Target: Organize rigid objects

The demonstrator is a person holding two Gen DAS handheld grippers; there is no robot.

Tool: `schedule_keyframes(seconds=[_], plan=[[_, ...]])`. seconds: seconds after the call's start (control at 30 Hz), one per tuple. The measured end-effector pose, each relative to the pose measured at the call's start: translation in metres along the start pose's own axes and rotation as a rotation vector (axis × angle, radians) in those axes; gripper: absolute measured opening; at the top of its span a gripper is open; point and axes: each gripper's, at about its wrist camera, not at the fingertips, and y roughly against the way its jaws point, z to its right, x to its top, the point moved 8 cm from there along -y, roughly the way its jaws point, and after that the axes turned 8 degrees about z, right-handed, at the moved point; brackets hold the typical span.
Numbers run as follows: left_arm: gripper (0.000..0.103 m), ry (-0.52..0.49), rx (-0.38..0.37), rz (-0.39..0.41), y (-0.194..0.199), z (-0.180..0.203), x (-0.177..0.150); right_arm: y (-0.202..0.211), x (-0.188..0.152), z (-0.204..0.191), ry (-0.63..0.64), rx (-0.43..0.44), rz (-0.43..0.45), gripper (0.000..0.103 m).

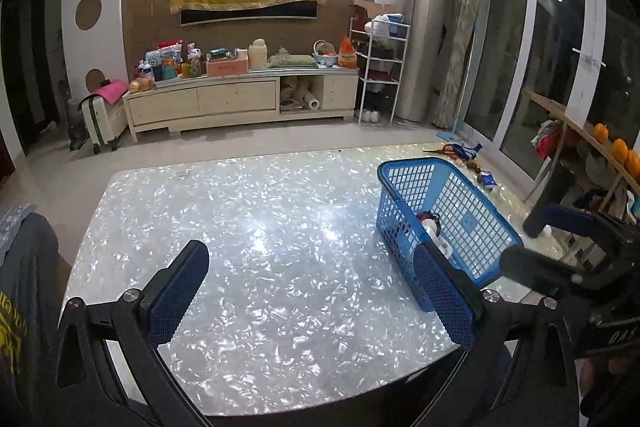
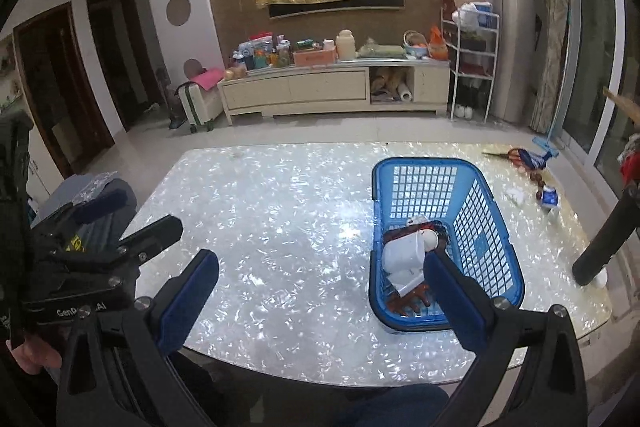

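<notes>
A blue plastic basket (image 1: 452,203) (image 2: 476,211) stands on the right half of the shiny white table (image 1: 256,251) (image 2: 280,211). Inside it lie a white cup (image 2: 402,253), a white bottle (image 1: 434,233) and a reddish-brown comb-like piece (image 2: 412,301). My left gripper (image 1: 308,291) hovers open over the table's near edge, left of the basket, with nothing between its blue pads. My right gripper (image 2: 320,297) is open too and holds nothing; its right finger (image 2: 452,291) overlaps the basket's near end. Each gripper shows at the edge of the other's view.
Scissors (image 2: 516,155), a small blue-and-white packet (image 2: 549,197) and some small dark bits lie on the table's far right corner. A chair back with a grey garment (image 2: 96,203) stands at the table's left. A TV cabinet (image 1: 240,99) lines the far wall.
</notes>
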Motion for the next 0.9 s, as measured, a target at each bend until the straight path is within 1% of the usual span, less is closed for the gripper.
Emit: schedule_keyframes(seconds=[0.07,0.2,0.4,0.6,0.9], plan=[[0.103,0.012,-0.009,0.009,0.008,0.001,0.002,0.0,-0.002,-0.002,0.006,0.001,0.0,0.103],[0.103,0.009,0.0,0.049,0.026,0.002,0.009,0.007,-0.003,-0.007,0.008,0.0,0.018,0.103],[0.103,-0.024,0.023,0.057,0.034,0.006,0.008,0.019,0.003,-0.011,0.001,0.012,0.076,0.103],[0.103,-0.018,0.012,0.064,0.044,0.007,0.006,0.021,0.004,-0.013,0.019,-0.015,0.088,0.103],[0.103,-0.015,0.018,0.093,0.058,0.003,0.013,0.019,0.002,-0.01,0.018,-0.013,0.092,0.103]])
